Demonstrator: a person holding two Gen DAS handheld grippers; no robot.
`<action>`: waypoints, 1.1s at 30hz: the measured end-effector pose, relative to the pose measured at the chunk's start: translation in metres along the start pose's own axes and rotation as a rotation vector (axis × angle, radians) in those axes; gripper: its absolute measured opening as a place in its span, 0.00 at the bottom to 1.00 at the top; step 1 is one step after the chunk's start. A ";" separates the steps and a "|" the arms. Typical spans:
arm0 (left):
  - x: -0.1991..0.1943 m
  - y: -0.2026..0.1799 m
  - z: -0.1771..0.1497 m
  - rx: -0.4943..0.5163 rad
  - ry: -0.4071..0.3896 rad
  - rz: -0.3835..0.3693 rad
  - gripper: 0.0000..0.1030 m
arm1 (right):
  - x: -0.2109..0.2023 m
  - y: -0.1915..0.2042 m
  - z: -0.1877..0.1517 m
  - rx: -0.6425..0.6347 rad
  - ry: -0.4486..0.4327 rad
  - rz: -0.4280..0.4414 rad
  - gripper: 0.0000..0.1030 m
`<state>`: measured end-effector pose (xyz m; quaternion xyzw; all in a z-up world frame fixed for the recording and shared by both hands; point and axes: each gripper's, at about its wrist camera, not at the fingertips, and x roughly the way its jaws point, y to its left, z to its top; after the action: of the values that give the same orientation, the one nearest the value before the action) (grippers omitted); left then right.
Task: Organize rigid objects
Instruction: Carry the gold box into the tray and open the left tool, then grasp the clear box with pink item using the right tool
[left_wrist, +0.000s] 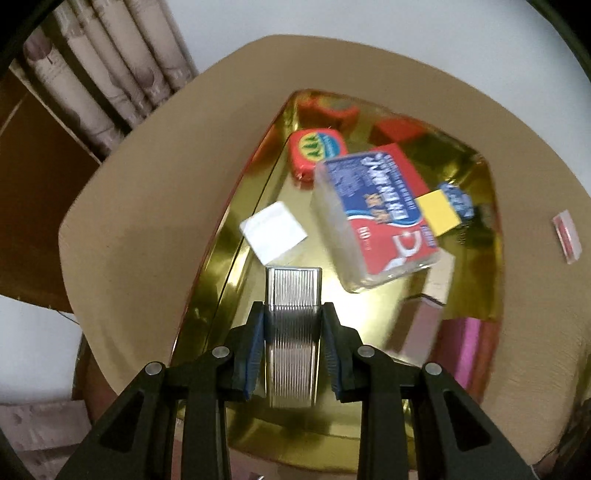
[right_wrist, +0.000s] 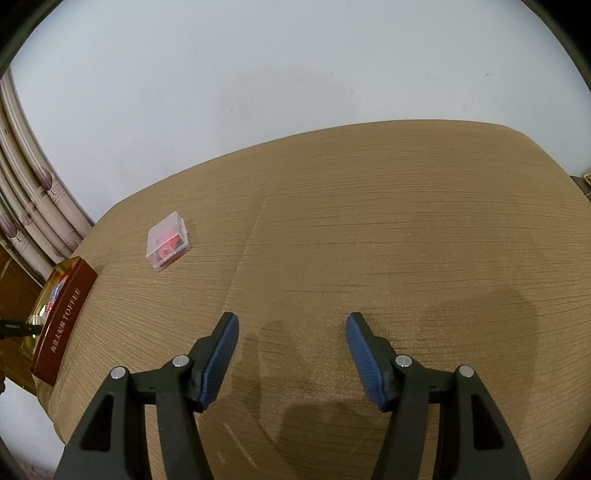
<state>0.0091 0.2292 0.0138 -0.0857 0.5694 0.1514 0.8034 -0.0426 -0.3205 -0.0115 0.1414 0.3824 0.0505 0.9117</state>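
The left claw (left_wrist: 292, 314) is clamping a ribbed silver metal case (left_wrist: 293, 291) between its blue pads and is pointing steeply down over the open gold tin (left_wrist: 207, 295), which is sitting at the worktop's (right_wrist: 369, 221) left edge. Inside the tin a white block (left_wrist: 273, 230), a red-rimmed round tin (left_wrist: 317, 147), a clear floss-pick box (left_wrist: 373, 218) and a yellow block (left_wrist: 439, 212) are already lying, with the bare gold floor showing just below the silver case. To do this placing well, the case should probably be going down onto that bare patch near the tin's near-left wall, clear of the white block and the clear box, and be let go only once its lower end is resting on the floor, so it is not dropping and knocking its neighbours. The right claw (right_wrist: 291, 354) is standing half wide and holding nothing above the worktop, and a small clear box (right_wrist: 168, 240) is lying well apart toward the far-left corner, likely the next thing to collect.
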 end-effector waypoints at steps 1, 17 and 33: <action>0.004 0.002 0.000 -0.007 0.005 0.006 0.26 | 0.001 0.001 0.000 0.000 0.000 0.000 0.61; -0.065 -0.045 -0.038 0.126 -0.298 0.136 0.71 | 0.004 0.005 0.000 -0.023 0.011 -0.009 0.66; -0.122 -0.057 -0.152 0.139 -0.418 -0.122 0.84 | 0.039 0.135 0.047 -0.355 0.120 0.063 0.69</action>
<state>-0.1443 0.1103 0.0757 -0.0311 0.3935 0.0773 0.9155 0.0204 -0.1943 0.0334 -0.0132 0.4166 0.1538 0.8959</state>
